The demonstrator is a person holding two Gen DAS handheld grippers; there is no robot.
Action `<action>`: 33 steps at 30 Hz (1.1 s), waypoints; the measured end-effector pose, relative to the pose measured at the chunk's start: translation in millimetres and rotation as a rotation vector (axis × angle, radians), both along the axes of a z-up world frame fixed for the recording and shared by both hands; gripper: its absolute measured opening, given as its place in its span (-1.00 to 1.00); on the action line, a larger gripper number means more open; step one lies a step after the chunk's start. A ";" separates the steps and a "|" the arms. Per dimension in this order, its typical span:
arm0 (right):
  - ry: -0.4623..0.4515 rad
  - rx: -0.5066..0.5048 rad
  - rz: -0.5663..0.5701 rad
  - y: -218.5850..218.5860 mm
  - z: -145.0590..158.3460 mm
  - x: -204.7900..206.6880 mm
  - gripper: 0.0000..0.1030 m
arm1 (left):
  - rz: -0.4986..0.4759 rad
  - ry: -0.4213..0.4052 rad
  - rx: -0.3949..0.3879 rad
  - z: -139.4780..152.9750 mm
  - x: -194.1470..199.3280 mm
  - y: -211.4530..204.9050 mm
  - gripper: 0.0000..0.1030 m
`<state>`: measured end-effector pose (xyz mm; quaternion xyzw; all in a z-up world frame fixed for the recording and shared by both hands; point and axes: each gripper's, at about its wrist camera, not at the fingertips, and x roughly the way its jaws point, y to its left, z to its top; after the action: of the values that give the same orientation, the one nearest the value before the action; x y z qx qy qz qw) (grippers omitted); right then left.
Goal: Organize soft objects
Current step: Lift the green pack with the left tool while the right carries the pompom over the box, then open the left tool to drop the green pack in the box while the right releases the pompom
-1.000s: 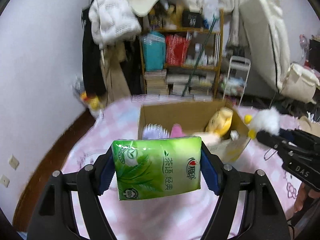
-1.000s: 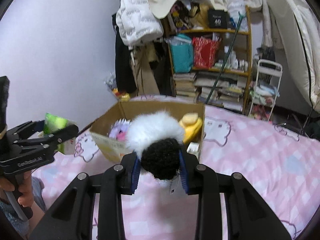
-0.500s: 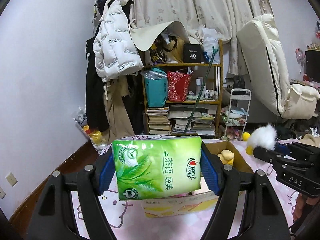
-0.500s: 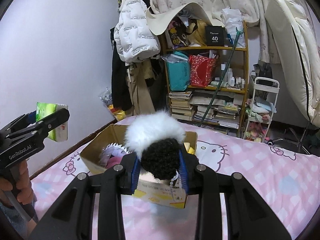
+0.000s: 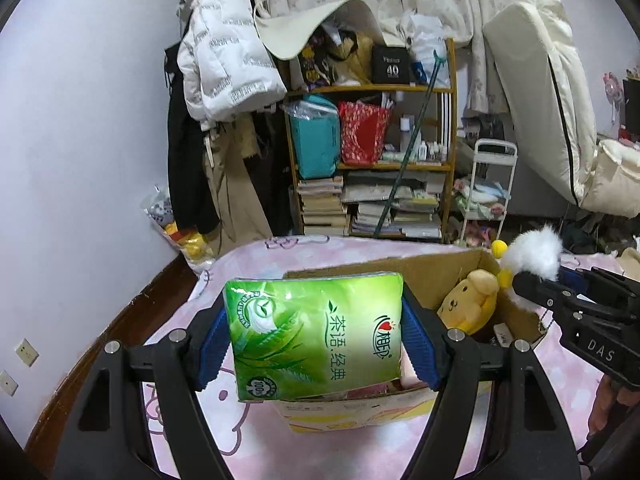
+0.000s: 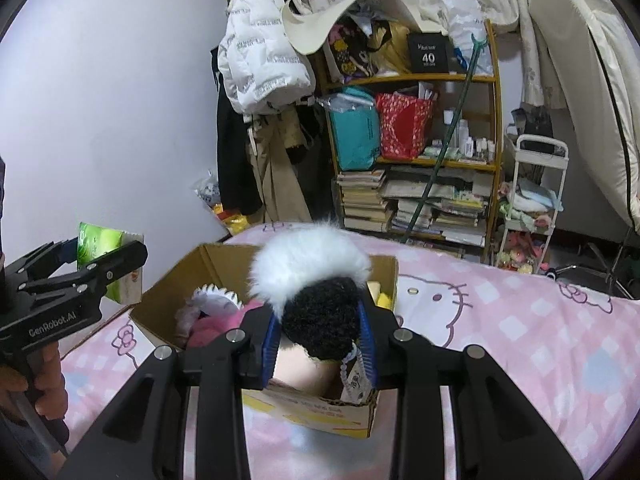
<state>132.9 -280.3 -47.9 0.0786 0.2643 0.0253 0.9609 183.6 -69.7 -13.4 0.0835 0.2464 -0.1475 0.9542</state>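
**A:** Where do things stand with the two tools?

**B:** The left gripper (image 5: 316, 334) is clamped across the width of a green tissue pack (image 5: 316, 332), jaws about half spread, blue pads pressing on both short ends. The right gripper (image 6: 320, 330) is nearly closed, pinching the black part of a black-and-white plush toy (image 6: 316, 292). Both loads hang above the open cardboard box (image 6: 224, 260) on the pink Hello Kitty bedspread (image 6: 500, 320).

**A:** What could go wrong from here?

**B:** The pack is slick plastic and squashy, so I judge it could slide down between the pads if the grip slackens before it is over the opening. The plush is held by a small tuft, and its beaded tag (image 6: 354, 376) dangles below; that could snag on the box's front wall. If both hands go in together, the grippers may knock each other, since in the left view the right tool sits just beside the box's right corner.

**A:** Is there room inside?

**B:** Not much. A yellow plush dog (image 5: 470, 300) fills the right corner, and a pink plush with a white frilled piece (image 6: 218, 300) lies at the left. Dropped on top, the pack may perch on them and tip over the rim.

**A:** Anything nearby in the way?

**B:** The wooden bookshelf (image 5: 400, 168), the hanging white puffer jacket (image 5: 224, 52) and the white trolley (image 6: 532, 200) stand well beyond the bed, clear of the path.
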 end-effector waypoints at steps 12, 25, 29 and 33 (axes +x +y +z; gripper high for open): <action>0.054 0.001 0.003 -0.9 -19.5 9.0 -0.29 | -0.012 0.052 0.033 -16.1 11.0 -6.5 0.45; 0.030 0.020 0.032 3.0 -20.6 6.5 -0.27 | -0.027 0.089 0.040 -27.2 17.7 -15.7 0.45; 0.047 0.012 0.044 7.3 -24.9 9.1 -0.21 | -0.030 0.094 0.051 -30.2 17.2 -18.3 0.47; 0.058 0.008 0.041 8.4 -26.5 10.4 -0.08 | -0.032 0.101 0.060 -31.9 16.1 -18.0 0.66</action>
<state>143.3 -271.9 -74.4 0.0778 0.2937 0.0438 0.9517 199.6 -87.7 -45.3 0.1084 0.2972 -0.1596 0.9351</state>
